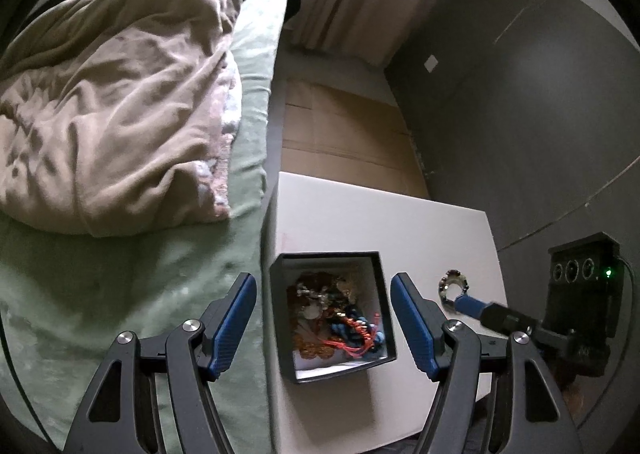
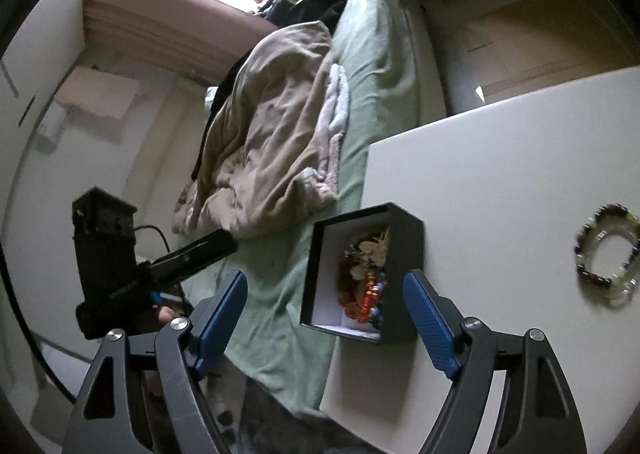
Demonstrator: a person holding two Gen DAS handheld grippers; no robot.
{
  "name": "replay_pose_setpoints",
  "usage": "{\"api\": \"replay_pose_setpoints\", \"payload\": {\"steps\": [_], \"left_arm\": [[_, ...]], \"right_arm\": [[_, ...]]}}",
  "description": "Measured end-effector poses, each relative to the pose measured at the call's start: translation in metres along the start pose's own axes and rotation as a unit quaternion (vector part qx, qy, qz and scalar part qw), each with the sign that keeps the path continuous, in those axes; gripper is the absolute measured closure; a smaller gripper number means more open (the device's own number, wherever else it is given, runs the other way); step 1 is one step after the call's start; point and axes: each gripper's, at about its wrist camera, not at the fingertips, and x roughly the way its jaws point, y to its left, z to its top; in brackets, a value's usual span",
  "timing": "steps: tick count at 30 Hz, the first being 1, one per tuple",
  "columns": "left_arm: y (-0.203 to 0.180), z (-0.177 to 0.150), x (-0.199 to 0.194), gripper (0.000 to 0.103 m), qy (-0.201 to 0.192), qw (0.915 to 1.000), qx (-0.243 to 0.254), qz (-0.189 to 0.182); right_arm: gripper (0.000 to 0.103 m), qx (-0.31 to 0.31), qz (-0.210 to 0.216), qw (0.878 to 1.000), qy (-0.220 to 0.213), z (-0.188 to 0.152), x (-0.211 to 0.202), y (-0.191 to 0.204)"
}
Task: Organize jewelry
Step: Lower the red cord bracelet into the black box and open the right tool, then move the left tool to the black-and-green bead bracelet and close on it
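Observation:
A black open box [image 1: 332,314] with a white lining stands near the left edge of a white table [image 1: 400,221]. It holds a heap of jewelry [image 1: 340,318]: amber, red and blue beads. A beaded bracelet [image 1: 453,286] lies on the table right of the box. My left gripper [image 1: 324,294] is open, its fingers on either side of the box and above it. My right gripper [image 2: 324,294] is open and empty, in front of the box [image 2: 360,270]. The bracelet [image 2: 608,258] lies at the right in the right wrist view. In the left wrist view one right fingertip [image 1: 470,304] is next to the bracelet.
A bed with a green sheet [image 1: 120,294] and a crumpled beige blanket [image 1: 112,101] lies left of the table. Flat cardboard [image 1: 344,133] lies on the floor beyond the table. A grey wall [image 1: 520,93] stands on the right.

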Motion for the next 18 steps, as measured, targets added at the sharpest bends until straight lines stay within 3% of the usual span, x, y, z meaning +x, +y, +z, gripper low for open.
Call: {"api": "replay_pose_setpoints", "payload": {"steps": [12, 18], "left_arm": [[-0.088, -0.001, 0.041, 0.033, 0.029, 0.9963, 0.078, -0.022], [-0.137, -0.006, 0.078, 0.033, 0.057, 0.9906, 0.121, -0.029]], "right_arm": [[0.022, 0.019, -0.121, 0.992, -0.035, -0.006, -0.079, -0.054], [0.022, 0.061, -0.153, 0.985, -0.049, -0.01, -0.114, -0.089]]}}
